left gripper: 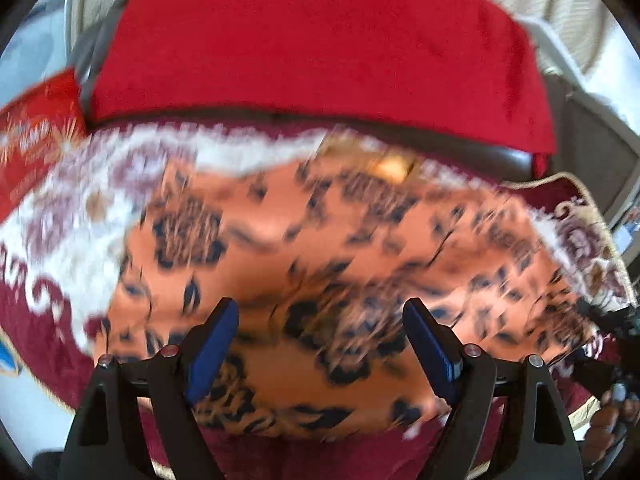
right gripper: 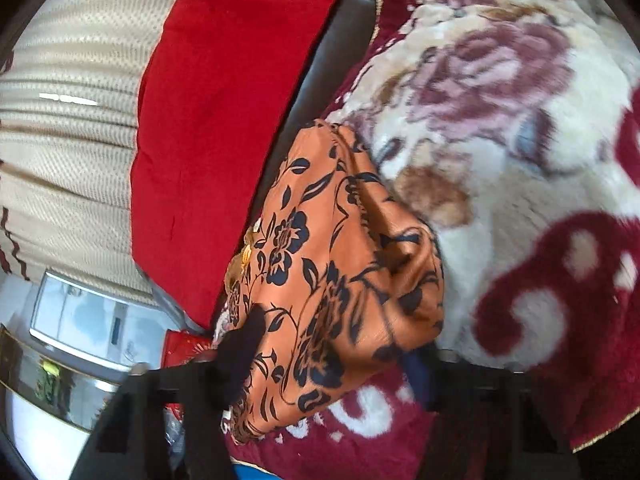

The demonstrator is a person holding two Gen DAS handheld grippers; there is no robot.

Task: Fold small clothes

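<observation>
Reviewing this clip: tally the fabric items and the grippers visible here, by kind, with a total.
Orange floral garment: 1
Plain red cushion: 1
Maroon and cream floral blanket: 1
Grippers: 2, the left gripper open above the garment, the right gripper with the garment between its fingers
Total: 5
</observation>
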